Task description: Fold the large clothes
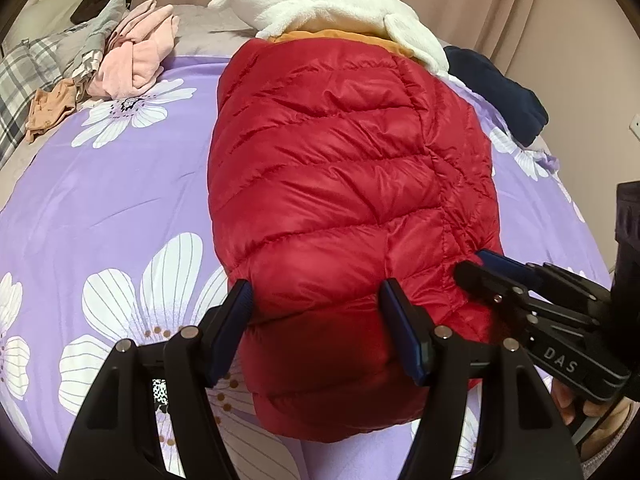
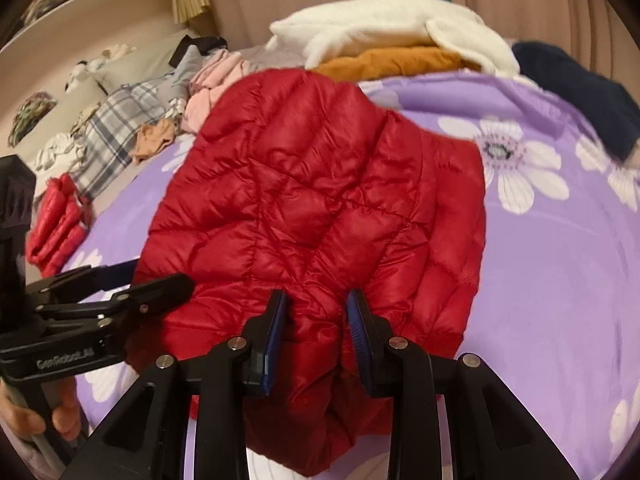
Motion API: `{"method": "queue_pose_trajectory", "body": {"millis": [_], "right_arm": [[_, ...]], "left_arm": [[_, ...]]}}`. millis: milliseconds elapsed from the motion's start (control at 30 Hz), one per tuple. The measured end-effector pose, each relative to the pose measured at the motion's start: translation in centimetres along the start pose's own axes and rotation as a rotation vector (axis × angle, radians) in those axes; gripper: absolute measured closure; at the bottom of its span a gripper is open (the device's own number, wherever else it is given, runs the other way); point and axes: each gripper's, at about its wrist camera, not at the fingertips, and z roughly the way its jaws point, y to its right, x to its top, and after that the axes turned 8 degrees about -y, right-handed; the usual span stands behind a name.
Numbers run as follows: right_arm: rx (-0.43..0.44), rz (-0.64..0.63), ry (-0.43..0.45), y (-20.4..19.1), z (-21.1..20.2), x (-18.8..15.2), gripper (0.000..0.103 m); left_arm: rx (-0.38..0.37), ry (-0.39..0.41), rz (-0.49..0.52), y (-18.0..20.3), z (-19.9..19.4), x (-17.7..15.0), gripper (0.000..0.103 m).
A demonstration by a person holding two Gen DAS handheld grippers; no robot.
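We've got the red down jacket (image 1: pixel 344 184) on the purple floral bedspread (image 1: pixel 100 200), long axis 12-to-6 with the near hem at 6; right gripper (image 2: pixel 316 336) pinches that hem, left gripper (image 1: pixel 316 332) straddles it half-apart, both equally near.
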Motion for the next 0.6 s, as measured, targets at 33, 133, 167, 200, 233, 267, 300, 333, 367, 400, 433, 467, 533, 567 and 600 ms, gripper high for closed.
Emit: {"method": "queue_pose_trajectory", "body": {"millis": [33, 133, 167, 200, 233, 267, 300, 333, 367, 400, 433, 467, 533, 567, 600], "right_arm": [[0.008, 0.009, 0.002, 0.1, 0.2, -0.2, 0.072], [0.025, 0.033, -0.001, 0.4, 0.7, -0.4, 0.072], [0.027, 0.036, -0.001, 0.3, 0.7, -0.5, 0.072], [0.028, 0.037, -0.001, 0.3, 0.7, -0.6, 0.072], [0.028, 0.038, -0.002, 0.2, 0.7, -0.7, 0.072], [0.029, 0.04, -0.004, 0.2, 0.6, -0.7, 0.072], [0.028, 0.044, -0.009, 0.1, 0.5, -0.7, 0.072], [0.026, 0.046, -0.014, 0.1, 0.3, -0.6, 0.072], [0.023, 0.047, -0.018, 0.1, 0.0, -0.5, 0.071], [0.024, 0.046, -0.016, 0.1, -0.5, -0.4, 0.071], [0.029, 0.045, -0.009, 0.2, -1.0, -0.3, 0.072], [0.039, 0.045, 0.011, 0.2, -1.8, -0.2, 0.071], [0.064, 0.051, 0.058, 0.5, -2.8, 0.1, 0.072], [0.084, 0.063, 0.091, 0.8, -3.5, 0.3, 0.072], [0.098, 0.078, 0.111, 1.2, -3.7, 0.7, 0.072]], "left_arm": [[0.002, -0.001, 0.001, 0.0, 0.1, 0.0, 0.037], [0.002, -0.006, 0.0, 0.0, 0.4, -0.1, 0.037], [0.002, -0.007, -0.001, -0.1, 0.4, -0.1, 0.037], [0.002, -0.008, -0.003, -0.1, 0.4, -0.1, 0.036], [0.0, -0.009, -0.005, -0.1, 0.4, -0.2, 0.036], [-0.001, -0.009, -0.005, -0.1, 0.4, -0.2, 0.036], [0.0, -0.009, -0.006, -0.1, 0.4, -0.2, 0.036], [0.0, -0.008, -0.004, -0.1, 0.3, -0.2, 0.036], [0.001, -0.008, -0.003, 0.0, 0.3, -0.2, 0.036], [0.001, -0.007, -0.003, 0.0, 0.3, -0.2, 0.036], [-0.001, -0.008, -0.006, -0.1, 0.3, -0.2, 0.036], [-0.004, -0.007, -0.009, -0.2, 0.3, -0.2, 0.036], [-0.007, -0.007, -0.01, -0.1, 0.4, -0.3, 0.036], [-0.005, -0.006, -0.007, -0.1, 0.4, -0.3, 0.036], [-0.003, -0.004, -0.002, 0.0, 0.5, -0.3, 0.036]]}}
